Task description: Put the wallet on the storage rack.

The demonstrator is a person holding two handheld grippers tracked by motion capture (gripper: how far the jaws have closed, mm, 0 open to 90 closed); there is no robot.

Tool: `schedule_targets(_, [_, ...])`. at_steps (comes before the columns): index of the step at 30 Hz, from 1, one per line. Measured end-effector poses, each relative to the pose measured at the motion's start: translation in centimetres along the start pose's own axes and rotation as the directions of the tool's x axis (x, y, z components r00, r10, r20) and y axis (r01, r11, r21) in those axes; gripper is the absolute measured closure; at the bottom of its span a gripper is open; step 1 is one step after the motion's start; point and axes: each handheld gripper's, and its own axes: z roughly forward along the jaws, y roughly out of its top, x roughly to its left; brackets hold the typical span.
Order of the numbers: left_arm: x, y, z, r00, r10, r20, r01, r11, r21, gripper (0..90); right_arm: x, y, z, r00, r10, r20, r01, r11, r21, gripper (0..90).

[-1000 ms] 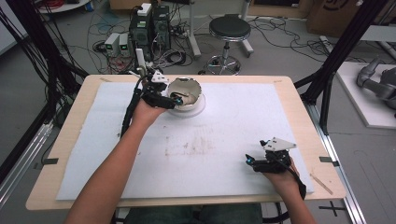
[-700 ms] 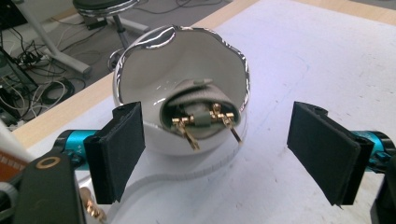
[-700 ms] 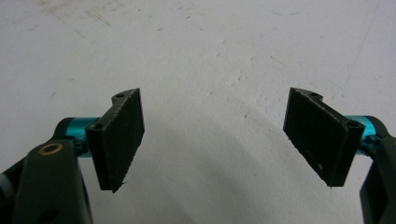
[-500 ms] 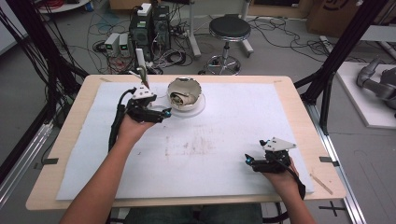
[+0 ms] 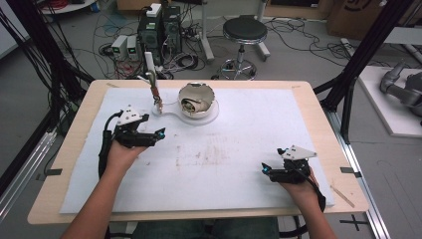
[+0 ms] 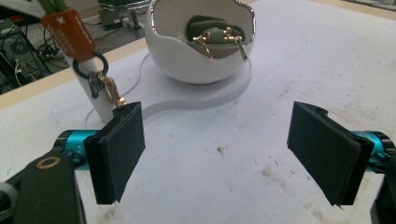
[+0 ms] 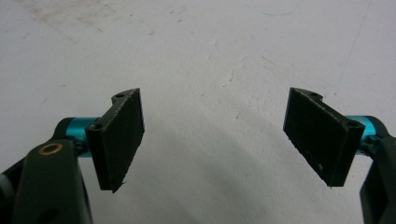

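Left gripper [image 5: 158,133]: hovering over the left half of the counter, near side of the bowl, pointing right and slightly toward it; fingers [image 6: 116,156] wide apart, nothing between them.
Right gripper [image 5: 265,169]: low over the near right of the counter, well apart from everything else; fingers [image 7: 119,135] wide apart, bare white mat between them.
Bowl [image 5: 197,98]: white outside, shiny silver-toned inside with a jagged, eggshell-like rim; sitting upright on the round end of the white base, at the far middle of the counter.
In the bowl: a dark green holder [image 6: 212,32] with a pair of gold-coloured earrings [image 6: 223,38] hanging on it, seen clearly in the left gripper view.
Base [image 5: 209,116]: flat, white, a big round pad under the bowl joined by a narrow neck to a smaller pad under the post.
Post [image 5: 151,79]: slim, white, standing upright just left of the bowl.
Tag [image 6: 69,33]: orange-red, with a small white mark, fixed at the post along with a dark ring [image 6: 89,70] and a gold-coloured clasp [image 6: 112,91]; the clasp hangs just beyond the left gripper's left finger in that view.
Mat [image 5: 239,149]: white sheet over most of the counter [image 5: 84,107], with brownish smudges in the middle.
Gap: left gripper near the post and bowl but touching neither; right gripper far from both.
Hands: the person's left hand [image 5: 122,149] wraps its gripper from behind, the right hand [image 5: 298,184] does the same.
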Motion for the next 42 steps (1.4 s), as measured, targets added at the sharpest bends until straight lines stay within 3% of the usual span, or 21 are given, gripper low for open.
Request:
schedule_targets(4, [-0.1,-1.1,-0.4,0.9999,-0.010,0.004,0.010,0.9999,-0.008,19.0,-0.4,0.0,0.1,1.0000,0.003,-0.004,-0.003,1.000,-0.003,20.8])
schedule_targets(9, [0.7,-1.5,-0.9,0.9997,0.006,0.025,-0.006,0.9998,-0.019,19.0,-0.8,-0.2,0.2,0.9999,-0.010,-0.010,0.010,1.000,-0.012,20.7])
schedule_targets(14, [1.7,-2.4,-1.3,0.9985,-0.039,0.037,0.041,0.9983,-0.042,19.0,-1.3,-0.3,0.4,1.0000,0.004,0.000,-0.004,1.000,-0.021,20.7])
schedule_targets(18, [2.1,-3.0,-2.0,0.9979,-0.049,0.042,0.052,0.9964,-0.067,19.0,-1.3,0.1,0.4,0.9999,0.010,0.005,-0.009,0.999,-0.044,20.7])
schedule_targets(28, [1.8,-4.6,-2.3,0.9970,-0.068,0.037,0.069,0.9974,-0.021,18.7,-1.4,1.3,1.0,0.9992,0.013,0.038,-0.010,0.996,-0.089,20.7])
schedule_targets(34, [1.6,-5.2,-2.0,0.9964,-0.065,0.055,0.065,0.9979,-0.004,18.7,-1.3,1.6,1.1,0.9992,0.009,0.038,-0.006,0.996,-0.085,20.7])
schedule_targets(42, [1.6,-5.3,-1.9,0.9971,-0.062,0.044,0.062,0.9980,0.007,18.7,-1.3,1.6,1.2,0.9992,0.014,0.036,-0.011,0.997,-0.078,20.7])
